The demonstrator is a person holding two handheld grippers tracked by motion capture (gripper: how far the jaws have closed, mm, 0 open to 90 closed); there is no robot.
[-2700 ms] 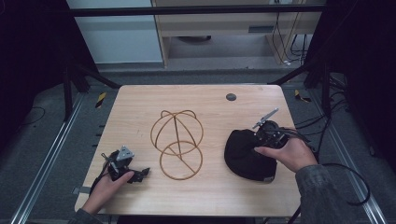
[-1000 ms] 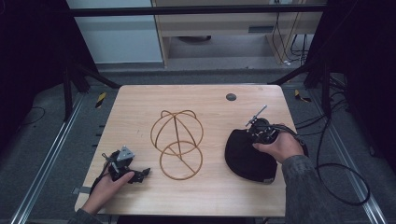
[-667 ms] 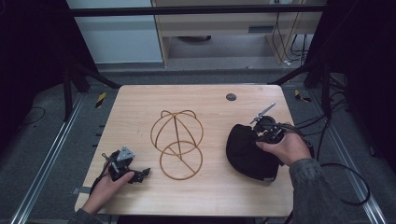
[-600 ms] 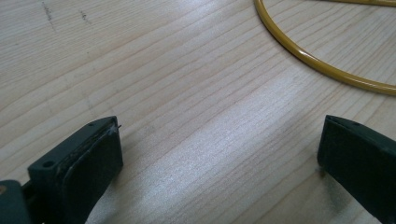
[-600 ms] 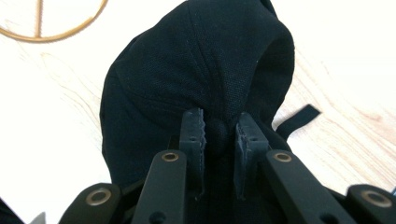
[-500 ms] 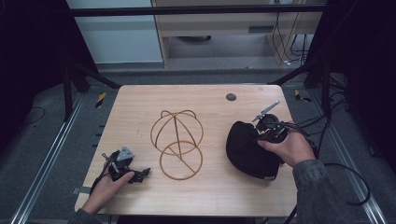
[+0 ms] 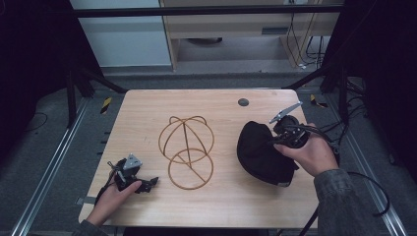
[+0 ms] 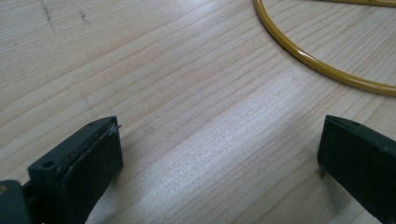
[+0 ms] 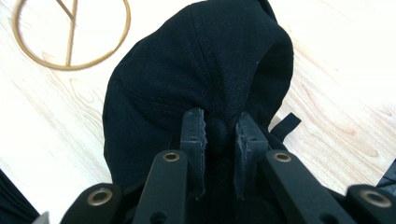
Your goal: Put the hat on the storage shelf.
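Both grippers, the left gripper (image 7: 132, 178) and the right gripper (image 7: 287, 133), are black with grey three-cornered top plates; ridged pads (image 9: 194, 130), round screws and a black cable (image 7: 366, 189); grey sleeve (image 7: 339, 201).

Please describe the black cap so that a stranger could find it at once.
On the wooden table, look right of the gold wire stand. The cap is there, pinched at its top button by the right gripper. It is the one soft black thing on the table.

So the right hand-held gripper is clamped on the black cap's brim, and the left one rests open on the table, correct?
Not the brim: the right hand-held gripper pinches the button on top of the black cap, as the right gripper view shows. The left hand-held gripper does rest open on the table.
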